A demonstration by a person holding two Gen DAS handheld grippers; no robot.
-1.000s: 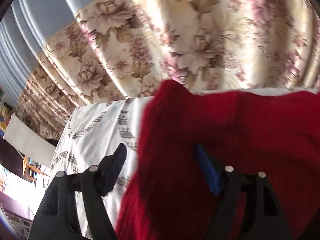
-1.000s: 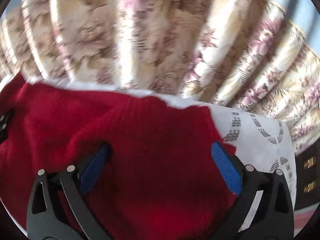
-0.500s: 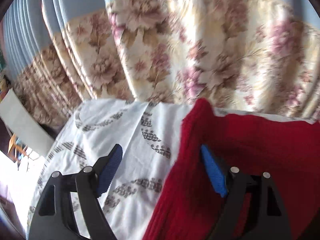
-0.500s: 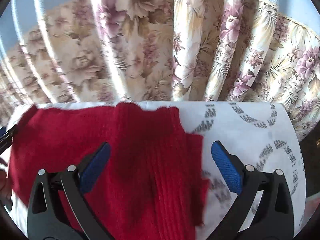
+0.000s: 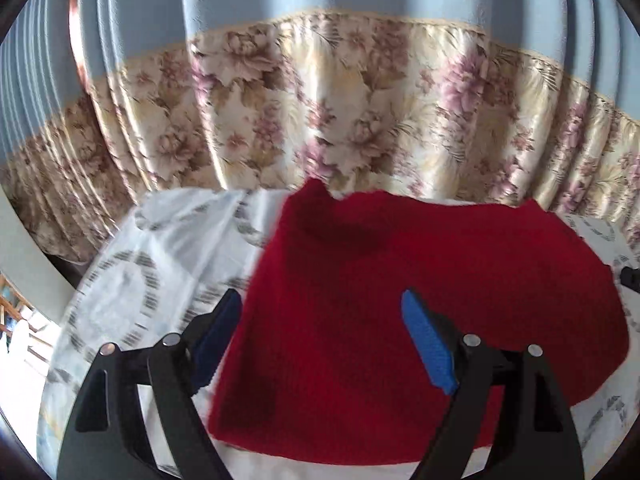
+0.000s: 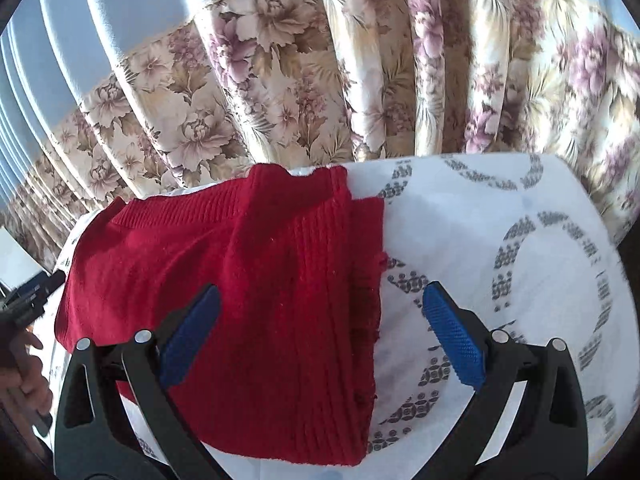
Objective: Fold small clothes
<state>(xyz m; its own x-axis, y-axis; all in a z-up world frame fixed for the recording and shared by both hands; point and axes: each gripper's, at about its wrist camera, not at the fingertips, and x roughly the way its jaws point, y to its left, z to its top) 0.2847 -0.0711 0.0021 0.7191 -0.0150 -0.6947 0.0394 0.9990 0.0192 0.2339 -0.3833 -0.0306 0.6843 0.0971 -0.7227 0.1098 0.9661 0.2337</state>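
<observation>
Behind everything hangs a pleated curtain (image 5: 344, 120), pale blue above and cream with a pink-and-brown flower print below. In front of it I see the tabletop under a white cloth printed with grey dotted rings (image 6: 520, 248). On that cloth lies the folded red knitted sweater (image 5: 400, 280), flat, its ribbed edge running along its right side in my right wrist view. My left gripper (image 5: 324, 340) is spread wide with nothing between its blue-padded fingers (image 5: 430, 344); it hangs over the sweater's left part, one finger above the white cloth, the other above the red knit. My right gripper (image 6: 320, 332) is likewise wide apart and empty, straddling the sweater's ribbed right edge. Whether either one touches the fabric I cannot tell. At the left rim of the right view a hand (image 6: 20, 364) holds the other gripper's handle.
</observation>
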